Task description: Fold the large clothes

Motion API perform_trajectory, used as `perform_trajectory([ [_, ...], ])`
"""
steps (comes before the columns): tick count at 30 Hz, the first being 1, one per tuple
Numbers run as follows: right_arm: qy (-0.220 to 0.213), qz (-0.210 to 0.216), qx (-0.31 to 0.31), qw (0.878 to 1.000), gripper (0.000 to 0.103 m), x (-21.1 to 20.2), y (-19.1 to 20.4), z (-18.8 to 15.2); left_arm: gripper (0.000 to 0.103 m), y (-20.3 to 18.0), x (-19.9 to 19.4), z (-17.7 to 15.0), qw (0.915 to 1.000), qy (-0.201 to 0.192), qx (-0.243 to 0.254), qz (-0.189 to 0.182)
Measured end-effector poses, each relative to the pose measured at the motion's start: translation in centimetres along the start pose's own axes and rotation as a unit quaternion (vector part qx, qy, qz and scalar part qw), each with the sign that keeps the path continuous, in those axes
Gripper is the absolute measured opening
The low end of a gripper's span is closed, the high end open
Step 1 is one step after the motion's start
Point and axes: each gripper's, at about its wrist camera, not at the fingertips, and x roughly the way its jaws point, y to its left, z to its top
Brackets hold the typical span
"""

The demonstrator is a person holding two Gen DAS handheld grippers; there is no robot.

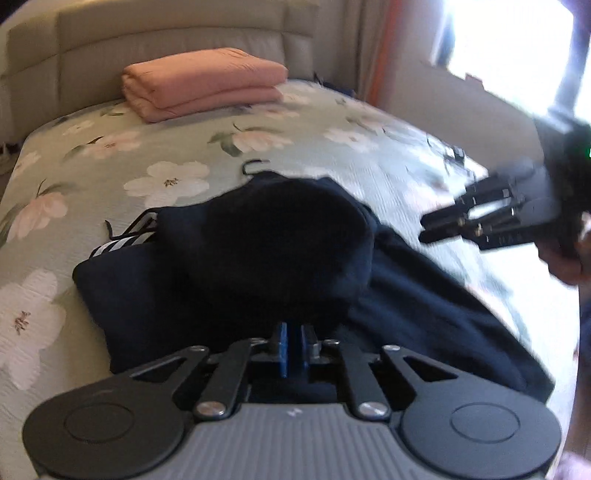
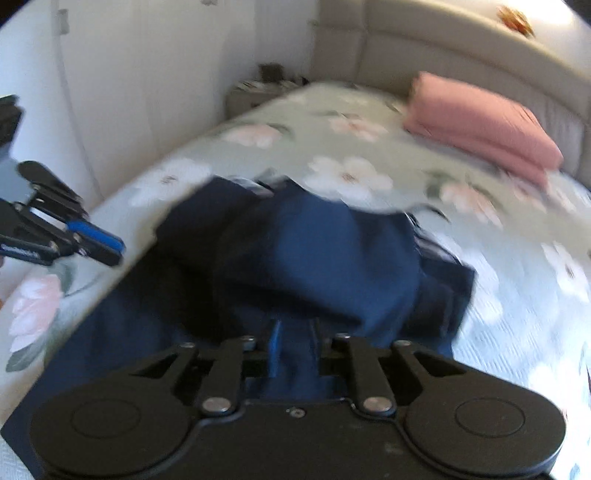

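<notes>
A dark navy garment (image 1: pixel 266 251) lies partly folded on the floral bedspread (image 1: pixel 177 177), with a rounded folded mass on top and a striped part (image 1: pixel 110 247) at its left edge. In the right wrist view the same garment (image 2: pixel 332 258) looks blue and blurred. My left gripper (image 1: pixel 293 330) hovers over the garment's near edge with its blue pads (image 1: pixel 282 343) a narrow gap apart, and from the side (image 2: pixel 114 251) it holds nothing. My right gripper (image 2: pixel 295 328) stands open above the cloth, and from the side (image 1: pixel 424 229) it is empty and clear of the bed.
A folded pink blanket (image 1: pixel 203 85) (image 2: pixel 480 122) sits by the padded headboard (image 1: pixel 166 33). A black hanger hook (image 1: pixel 255 166) pokes out beyond the garment. A bright window (image 1: pixel 517 44) is at the right, and a nightstand (image 2: pixel 258 88) stands by the white wall.
</notes>
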Motion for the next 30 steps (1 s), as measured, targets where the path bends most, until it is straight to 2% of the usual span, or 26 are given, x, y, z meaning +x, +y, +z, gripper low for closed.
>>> perform_trajectory([
  [1,0.003,-0.001,0.020,1.000,0.034,0.5,-0.9,0.5,0.020,0.5,0.5,0.1,0.9999,-0.003,-0.016,-0.005],
  [2,0.009,0.000,0.045,0.999,0.049,1.1,-1.9,1.2,0.023,1.0,1.2,0.4,0.9995,-0.003,-0.032,-0.007],
  [3,0.015,0.002,0.077,0.997,0.058,1.9,-3.1,1.8,0.023,1.5,2.1,0.7,0.9989,-0.005,-0.046,-0.011],
  [4,0.016,0.004,0.104,0.994,0.058,2.3,-4.2,2.1,0.023,2.0,2.7,1.0,0.9982,-0.006,-0.058,-0.014],
  [6,0.019,0.008,0.143,0.989,0.059,3.0,-6.1,2.7,0.023,2.3,3.7,2.1,0.9982,-0.008,-0.060,0.001],
  [8,0.025,0.001,0.145,0.989,0.064,3.0,-6.9,2.5,0.027,1.4,4.3,3.1,0.9996,-0.014,-0.021,0.011],
  [10,0.043,0.019,0.159,0.986,0.068,3.1,-7.5,1.9,0.045,0.3,4.6,3.4,0.9997,-0.010,0.018,0.009],
  [11,0.053,0.042,0.181,0.981,0.068,3.4,-7.9,1.7,0.059,-0.3,4.9,3.5,0.9992,-0.006,0.040,0.005],
  [12,0.060,0.064,0.208,0.974,0.068,3.9,-8.3,1.5,0.067,-0.9,5.4,3.6,0.9982,-0.006,0.059,0.006],
  [13,0.065,0.077,0.227,0.969,0.068,4.1,-8.4,1.3,0.067,-1.5,5.9,3.6,0.9969,-0.007,0.078,0.008],
  [14,0.065,0.078,0.226,0.969,0.068,4.2,-8.3,1.4,0.067,-2.2,6.3,3.6,0.9952,-0.004,0.097,0.011],
  [15,0.063,0.069,0.206,0.974,0.068,4.1,-7.9,1.7,0.066,-2.9,6.8,3.7,0.9930,0.004,0.118,0.009],
  [18,0.062,0.035,0.090,0.993,0.072,3.7,-5.6,2.3,0.066,-3.5,8.1,3.8,0.9875,0.012,0.157,0.010],
  [20,0.064,0.030,0.009,0.997,0.075,3.6,-3.7,2.2,0.063,-3.6,9.2,4.0,0.9840,0.023,0.176,0.011],
  [22,0.060,0.028,-0.057,0.996,0.075,3.6,-1.9,2.1,0.059,-3.6,10.0,4.2,0.9813,0.027,0.190,0.012],
  [25,0.044,0.004,-0.134,0.990,0.076,4.3,-0.2,1.8,0.059,-4.1,11.0,4.4,0.9750,0.043,0.218,-0.010],
  [28,0.045,0.004,-0.180,0.983,0.076,5.4,0.6,1.5,0.059,-4.5,11.8,4.1,0.9654,0.060,0.253,-0.013],
  [30,0.048,0.011,-0.208,0.977,0.076,5.8,1.2,1.1,0.059,-4.4,12.2,4.1,0.9639,0.061,0.259,-0.012],
])
